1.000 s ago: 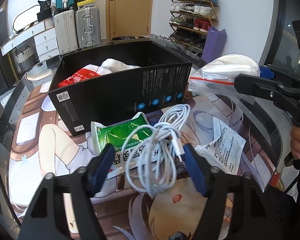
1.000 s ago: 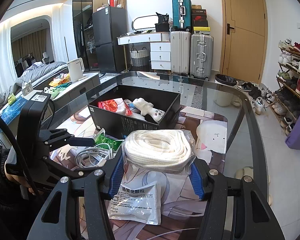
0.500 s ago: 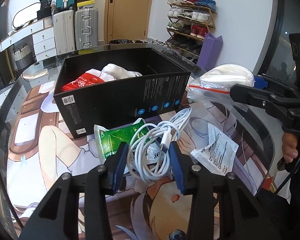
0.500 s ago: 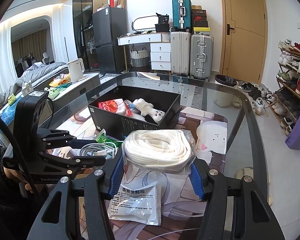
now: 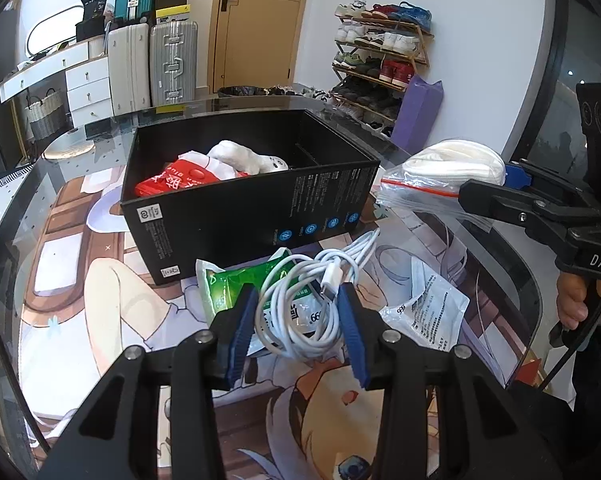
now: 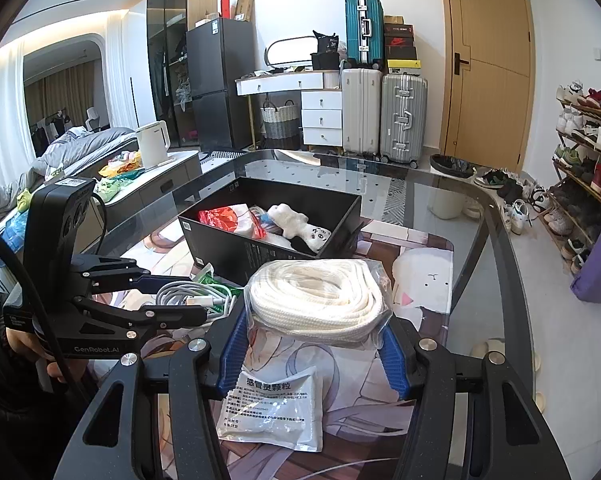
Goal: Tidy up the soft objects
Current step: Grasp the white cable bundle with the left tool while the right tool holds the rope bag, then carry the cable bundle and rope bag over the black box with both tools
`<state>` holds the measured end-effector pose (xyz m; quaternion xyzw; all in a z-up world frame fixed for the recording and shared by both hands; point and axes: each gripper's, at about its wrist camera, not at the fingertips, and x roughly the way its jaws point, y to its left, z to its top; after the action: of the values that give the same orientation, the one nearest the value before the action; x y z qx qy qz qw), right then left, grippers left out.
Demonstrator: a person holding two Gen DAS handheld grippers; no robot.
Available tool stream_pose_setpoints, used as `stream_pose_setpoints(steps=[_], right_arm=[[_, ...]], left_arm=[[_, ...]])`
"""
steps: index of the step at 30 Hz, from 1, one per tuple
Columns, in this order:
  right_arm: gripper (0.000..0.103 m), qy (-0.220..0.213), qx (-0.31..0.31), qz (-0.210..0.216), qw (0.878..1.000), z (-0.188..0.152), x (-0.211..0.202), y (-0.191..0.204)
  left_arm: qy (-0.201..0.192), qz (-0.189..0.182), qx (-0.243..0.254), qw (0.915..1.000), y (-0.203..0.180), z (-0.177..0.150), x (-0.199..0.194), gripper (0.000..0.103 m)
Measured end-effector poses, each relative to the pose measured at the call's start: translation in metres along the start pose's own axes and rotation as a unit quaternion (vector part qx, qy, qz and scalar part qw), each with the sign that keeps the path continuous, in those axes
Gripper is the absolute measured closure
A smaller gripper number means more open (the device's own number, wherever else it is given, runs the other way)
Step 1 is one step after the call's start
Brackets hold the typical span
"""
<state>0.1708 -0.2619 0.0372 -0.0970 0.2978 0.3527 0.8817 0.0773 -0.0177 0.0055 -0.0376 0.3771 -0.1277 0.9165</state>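
Observation:
My left gripper (image 5: 296, 312) is shut on a coiled white USB cable (image 5: 300, 300), held just above a green sachet (image 5: 224, 284) in front of the black box (image 5: 252, 212). The box holds a red packet (image 5: 172, 182) and a white plush toy (image 5: 244, 158). My right gripper (image 6: 312, 332) is shut on a clear zip bag of white rope (image 6: 316, 292), held above the mat right of the box; it shows in the left wrist view (image 5: 452, 168) too. The left gripper (image 6: 180, 296) and cable (image 6: 196, 294) show in the right wrist view.
A white medicine sachet (image 6: 272, 408) lies on the printed mat below my right gripper, also seen in the left wrist view (image 5: 428, 312). The glass table edge (image 6: 512, 280) curves on the right. Suitcases (image 6: 380, 112) and a shoe rack (image 6: 588, 152) stand behind.
My left jaws closed from wide open onto the white cable and lifted it slightly. My right gripper kept still with the rope bag.

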Motion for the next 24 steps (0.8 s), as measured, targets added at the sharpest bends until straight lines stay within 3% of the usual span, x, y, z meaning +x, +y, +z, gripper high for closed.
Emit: stream_pose_setpoints(steps=[24], right_arm=[[0.045,-0.048,0.01,0.002,0.999,0.006,-0.017,0.003]], left_arm=[[-0.065,-0.007,-0.019,0.9977,0.015,0.023,-0.043,0.064]])
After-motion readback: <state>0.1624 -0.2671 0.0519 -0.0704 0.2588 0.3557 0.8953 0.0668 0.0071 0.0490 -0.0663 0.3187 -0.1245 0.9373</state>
